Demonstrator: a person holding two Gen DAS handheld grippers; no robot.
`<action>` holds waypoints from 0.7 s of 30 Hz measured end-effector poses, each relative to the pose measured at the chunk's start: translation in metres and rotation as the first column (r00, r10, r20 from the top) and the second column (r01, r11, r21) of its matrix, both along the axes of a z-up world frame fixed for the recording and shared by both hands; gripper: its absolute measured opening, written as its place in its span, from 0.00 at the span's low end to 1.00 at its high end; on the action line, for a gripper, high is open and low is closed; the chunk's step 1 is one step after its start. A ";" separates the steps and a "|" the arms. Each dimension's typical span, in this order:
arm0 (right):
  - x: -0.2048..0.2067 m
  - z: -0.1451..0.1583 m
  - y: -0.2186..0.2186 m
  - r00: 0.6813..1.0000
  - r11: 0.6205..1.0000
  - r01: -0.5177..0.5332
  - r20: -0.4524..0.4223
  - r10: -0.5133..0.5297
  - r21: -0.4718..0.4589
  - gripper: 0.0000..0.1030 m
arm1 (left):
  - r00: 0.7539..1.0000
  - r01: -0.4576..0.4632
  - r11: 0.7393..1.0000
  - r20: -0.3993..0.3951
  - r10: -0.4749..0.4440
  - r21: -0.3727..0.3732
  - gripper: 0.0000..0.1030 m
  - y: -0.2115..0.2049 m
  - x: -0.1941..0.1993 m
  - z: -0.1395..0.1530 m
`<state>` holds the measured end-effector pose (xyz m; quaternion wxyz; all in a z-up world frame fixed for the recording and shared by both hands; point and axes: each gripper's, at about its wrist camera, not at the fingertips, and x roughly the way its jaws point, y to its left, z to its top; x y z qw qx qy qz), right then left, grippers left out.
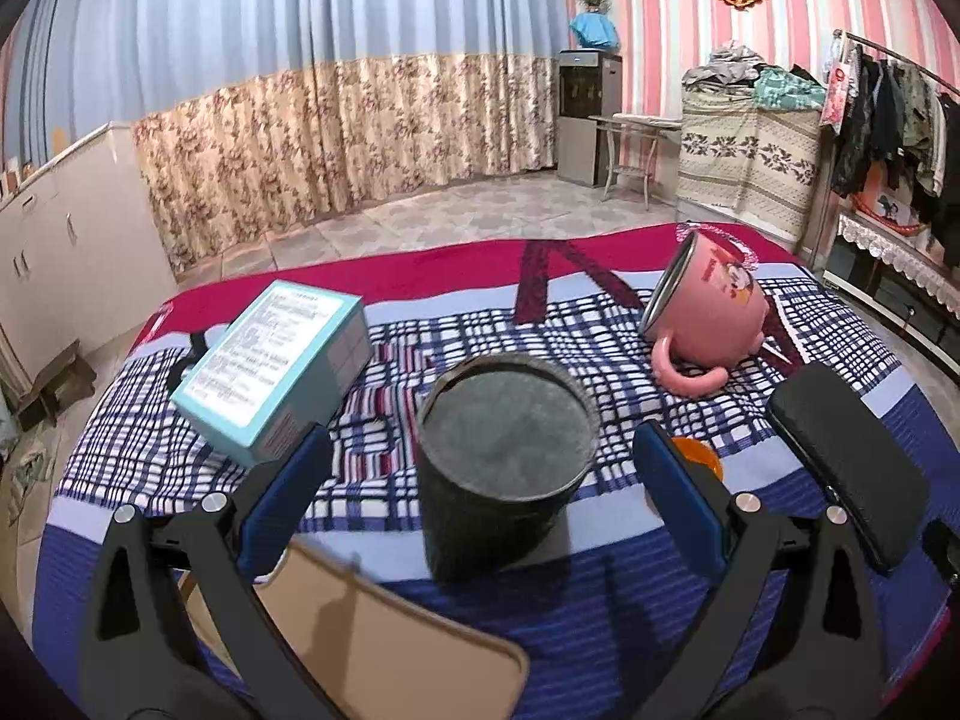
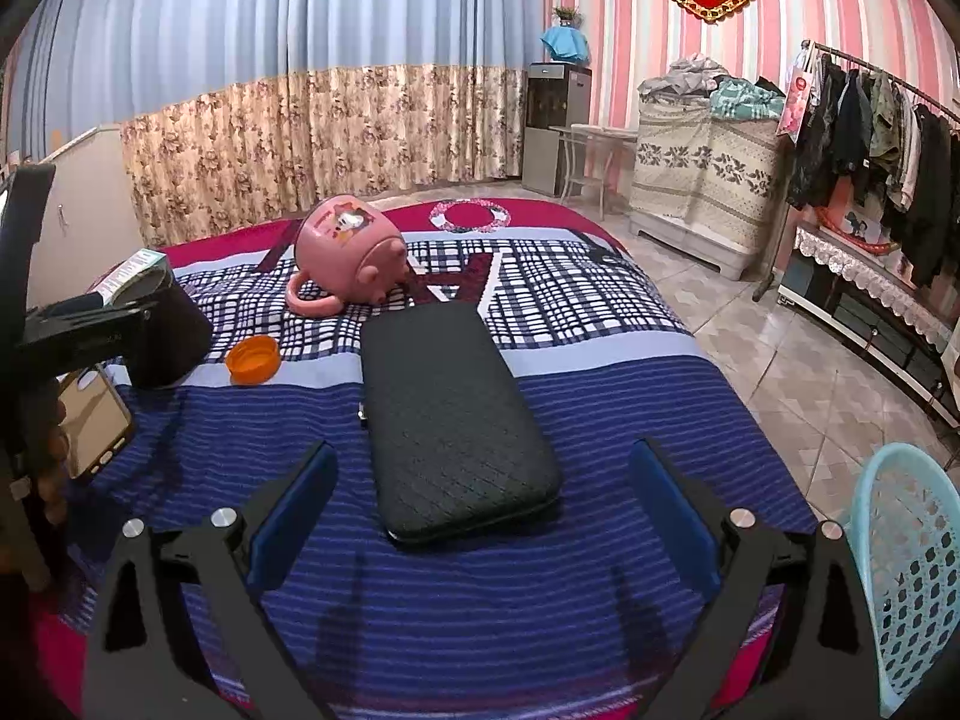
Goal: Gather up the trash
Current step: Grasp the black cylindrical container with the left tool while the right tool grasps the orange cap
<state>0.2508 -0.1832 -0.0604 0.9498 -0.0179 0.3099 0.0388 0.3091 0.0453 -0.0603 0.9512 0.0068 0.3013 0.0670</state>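
On the bed (image 2: 540, 600), covered by a plaid and striped blanket, lie one teal box (image 1: 276, 369), one dark round container (image 1: 501, 468), one pink mug (image 1: 708, 312) tipped on its side, one orange cap (image 2: 253, 360), one black case (image 2: 453, 426) and one phone (image 2: 96, 420).

The left gripper (image 1: 480, 480) hangs spread wide, empty, with the container between its fingers untouched. The right gripper (image 2: 480, 510) is likewise released, the near end of the case between its fingers.

The box and phone sit toward the bed's left edge, the mug toward its far edge. One light-blue basket (image 2: 906, 564) stands off the bed's right edge.
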 end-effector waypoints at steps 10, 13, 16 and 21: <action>0.004 -0.003 0.008 1.000 1.000 0.001 -0.010 -0.001 -0.013 0.93 | 1.000 0.012 0.998 -0.009 -0.013 -0.058 0.57 0.006 0.001 -0.004; 0.007 -0.002 0.013 1.000 1.000 -0.010 -0.008 0.010 -0.022 0.93 | 1.000 -0.003 0.998 0.023 0.004 -0.064 0.57 0.014 -0.011 0.005; 0.010 0.002 0.022 1.000 0.999 -0.028 -0.002 0.028 -0.023 0.93 | 0.998 -0.031 0.998 0.048 0.034 -0.055 0.57 0.022 -0.027 0.014; 0.017 0.010 0.048 0.997 0.997 -0.076 0.013 0.077 -0.033 0.93 | 0.992 -0.093 0.995 0.084 0.097 -0.046 0.57 0.044 -0.057 0.023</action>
